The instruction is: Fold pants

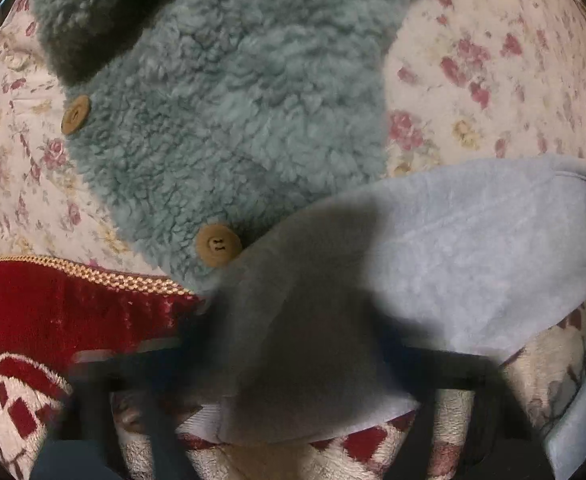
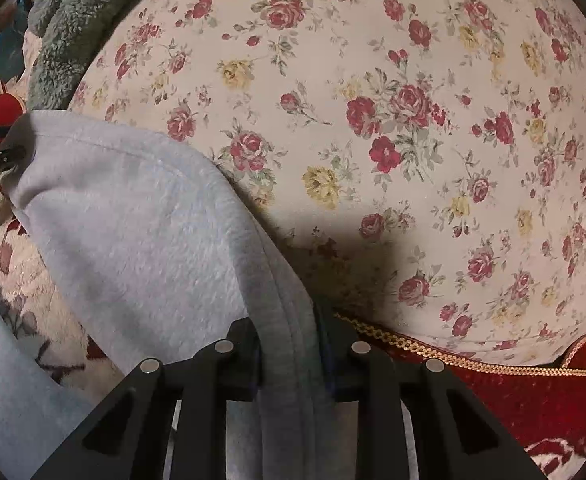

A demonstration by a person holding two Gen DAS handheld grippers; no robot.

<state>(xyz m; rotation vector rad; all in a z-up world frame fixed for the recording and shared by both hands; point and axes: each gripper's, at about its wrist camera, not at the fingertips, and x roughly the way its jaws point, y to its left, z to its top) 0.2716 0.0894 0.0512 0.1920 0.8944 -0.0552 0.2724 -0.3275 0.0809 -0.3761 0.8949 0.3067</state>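
The light grey fleece pants (image 2: 133, 220) hang stretched between my two grippers above a patterned rug. My right gripper (image 2: 289, 356) is shut on a stitched edge of the pants, the cloth pinched between its black fingers (image 2: 229, 360). At the left edge of that view my left gripper (image 2: 1, 152) clamps the far corner of the same edge. In the blurred left wrist view the pants (image 1: 473, 248) bunch over my left gripper (image 1: 293, 380), which is shut on the cloth; its fingertips are hidden under the fabric.
A teal fleece jacket (image 1: 233, 100) with wooden buttons (image 1: 217, 245) lies on a floral cushion (image 2: 373, 120). Below it is a red cloth with gold trim (image 1: 53, 304), and a cream and red rug (image 2: 17, 264) lies under the pants.
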